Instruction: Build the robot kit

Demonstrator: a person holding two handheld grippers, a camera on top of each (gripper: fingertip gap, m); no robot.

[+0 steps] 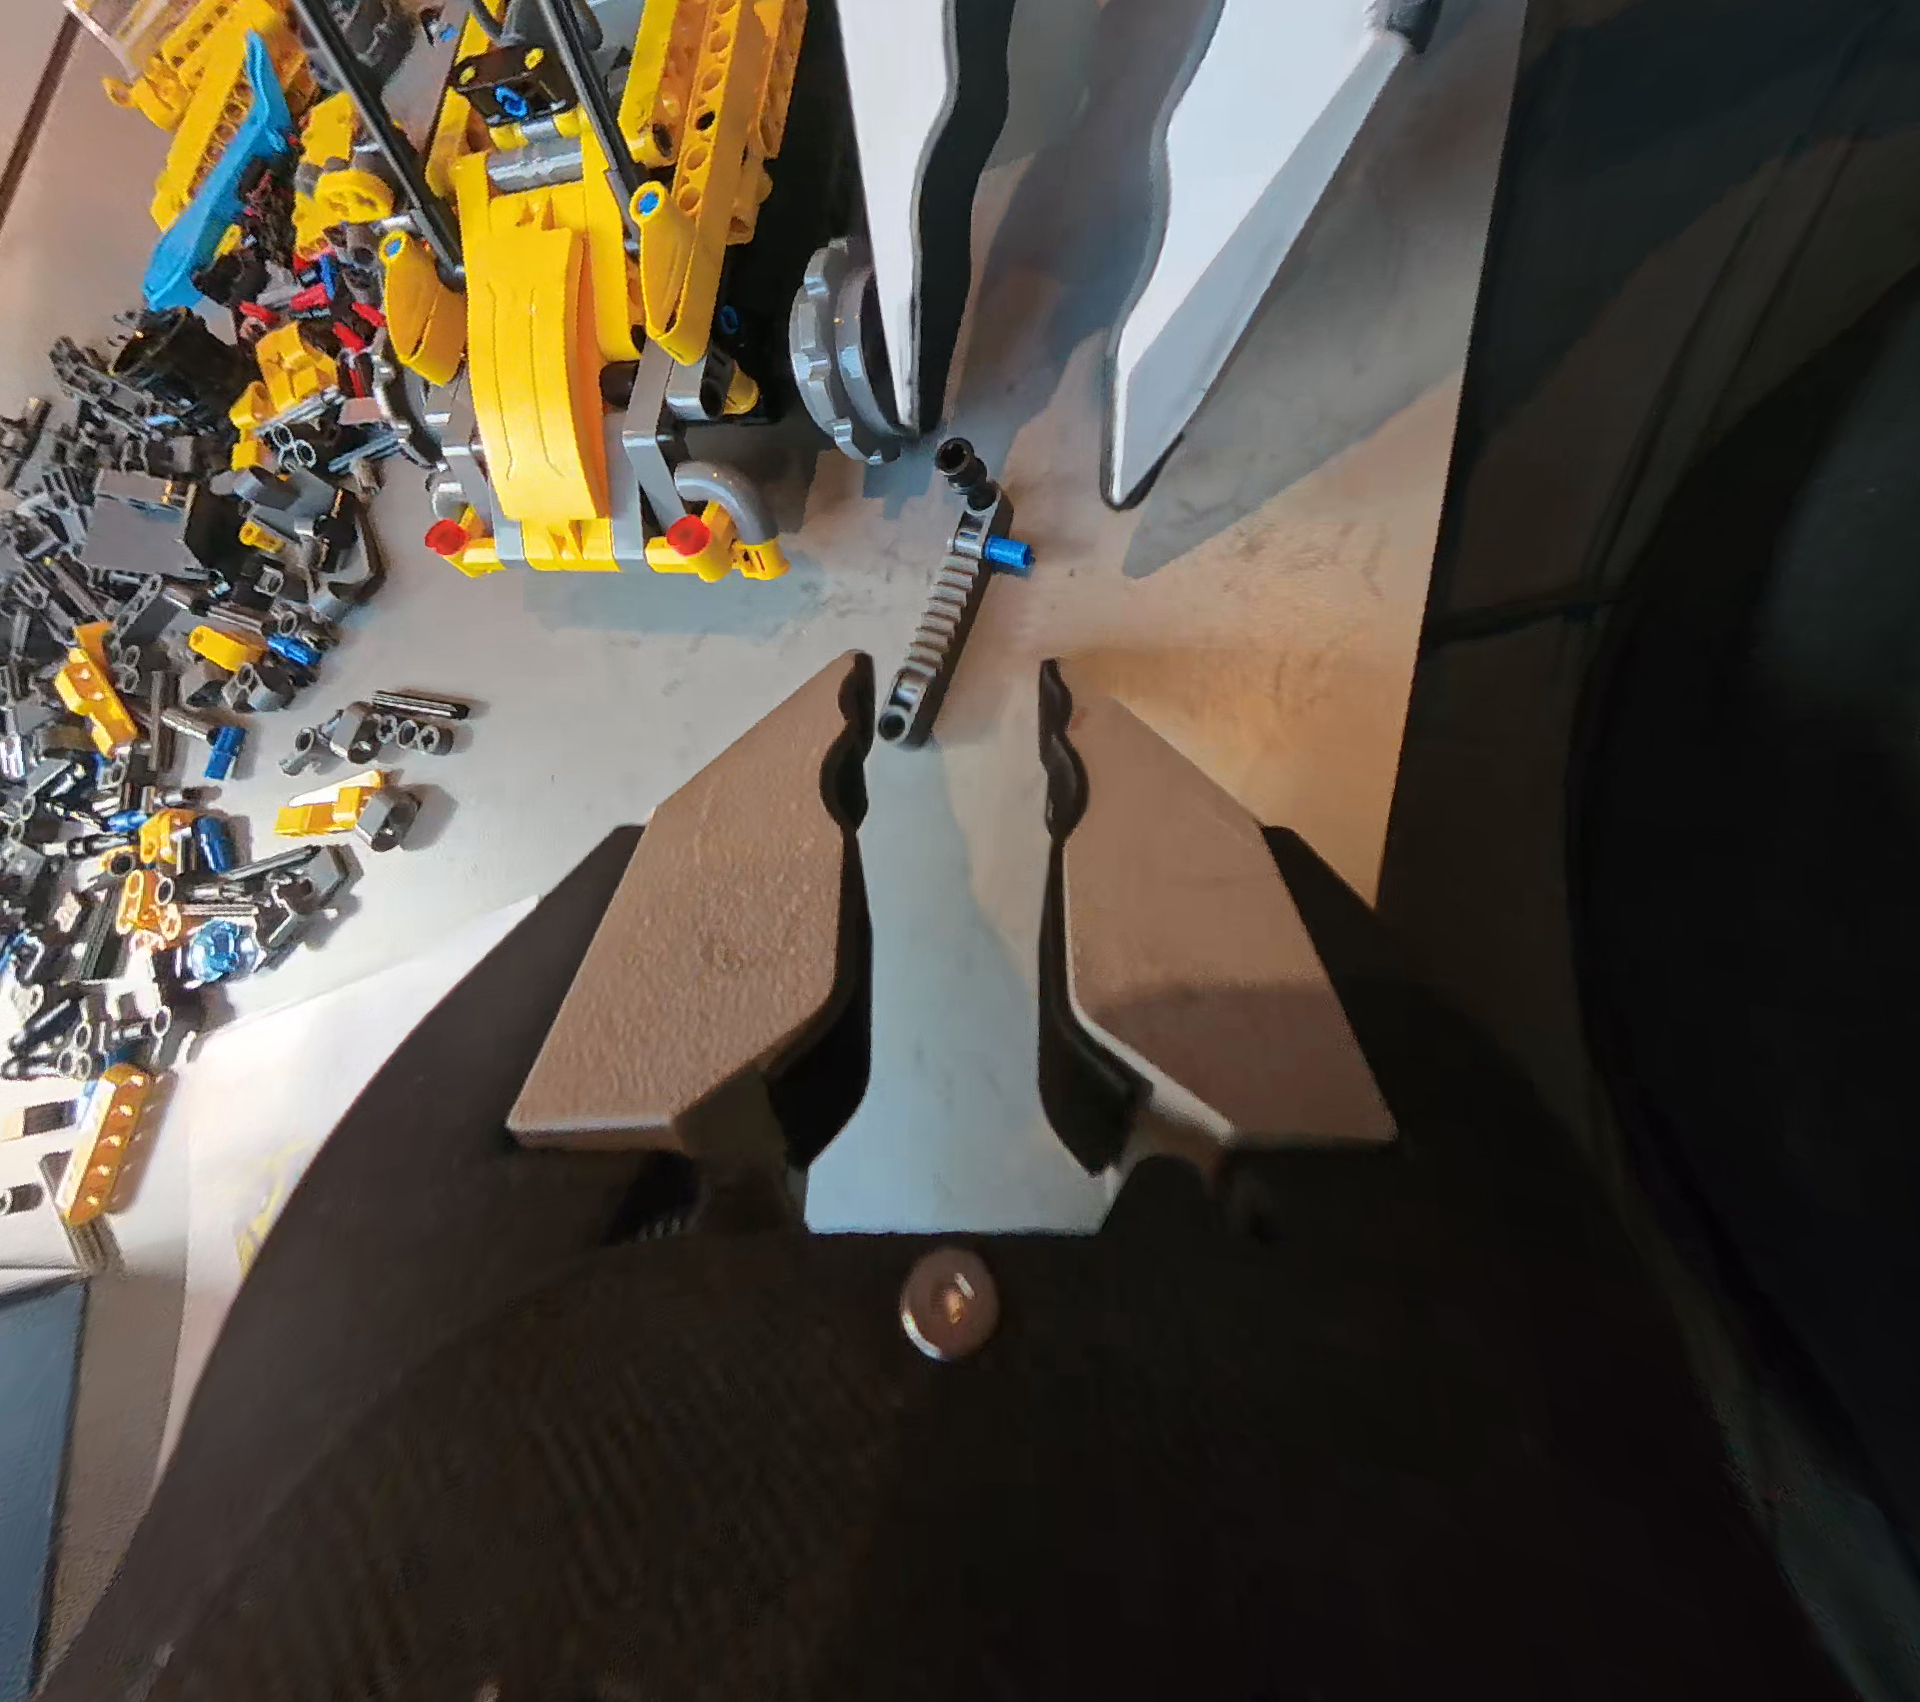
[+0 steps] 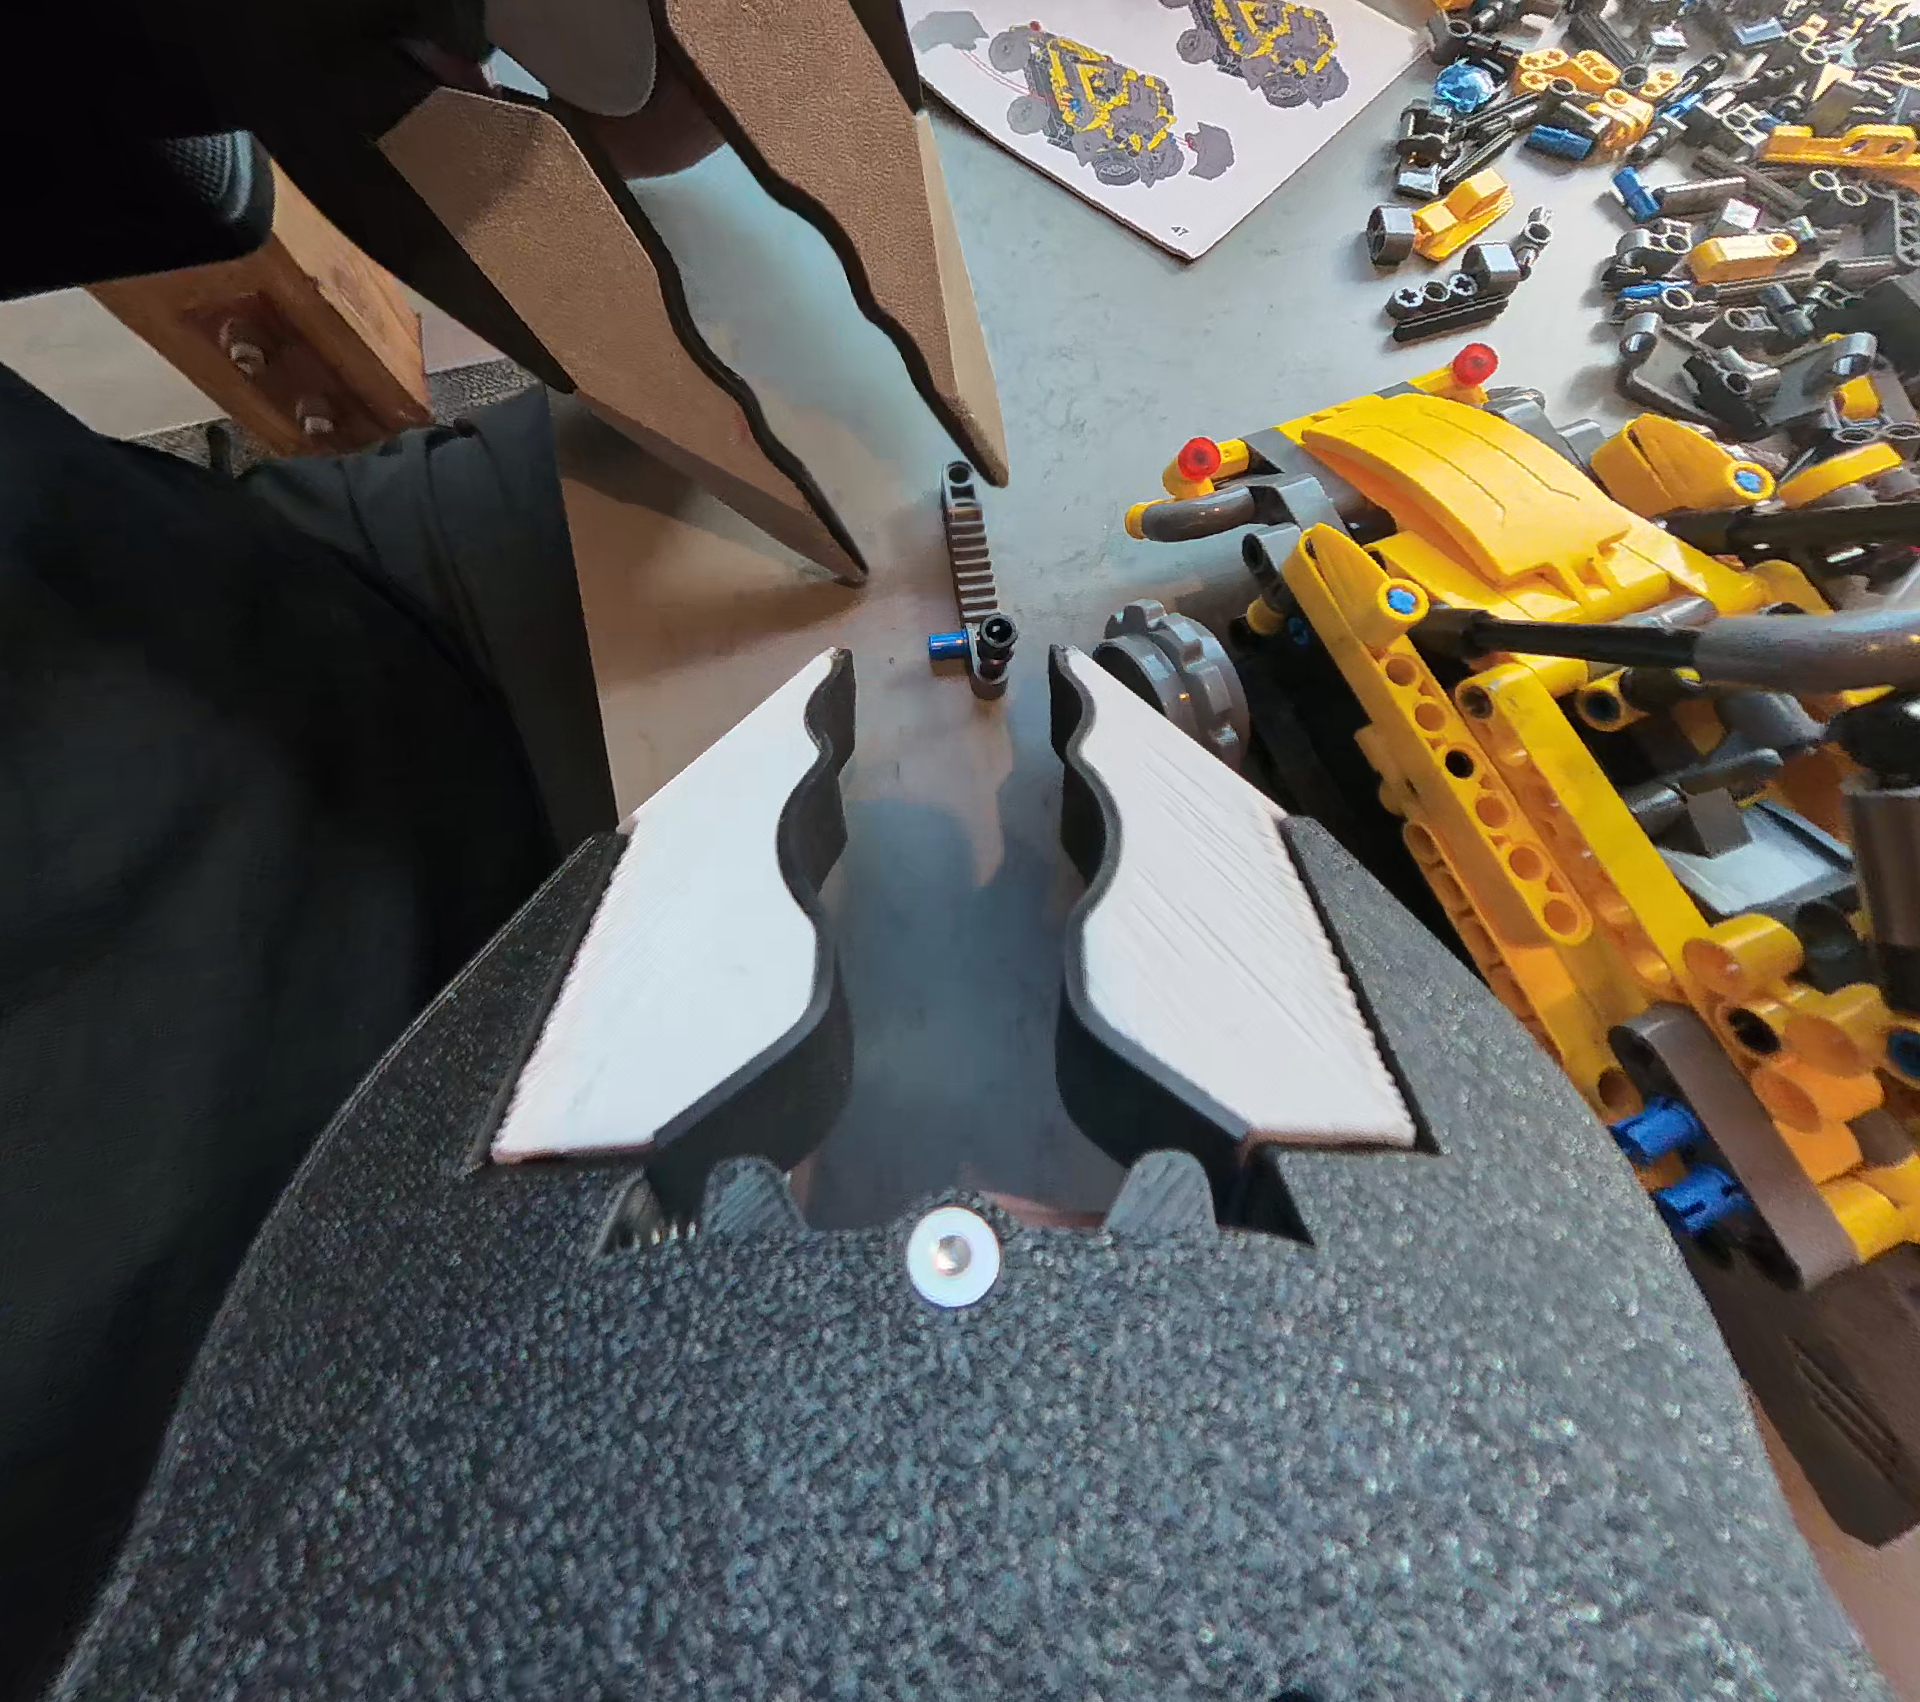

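Grey toothed bar (image 1: 940,613) lies flat on the surface (image 1: 644,644) between our two grippers, long axis running from one toward the other. Our left gripper (image 1: 951,676) is wide and empty, almost touching its near end; our right gripper (image 2: 951,665), also wide, faces it from twelve o'clock.

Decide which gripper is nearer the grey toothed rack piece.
Left, narrowly. The left gripper has the grey toothed rack piece end between its fingertips; the right gripper sits just short of its other end.
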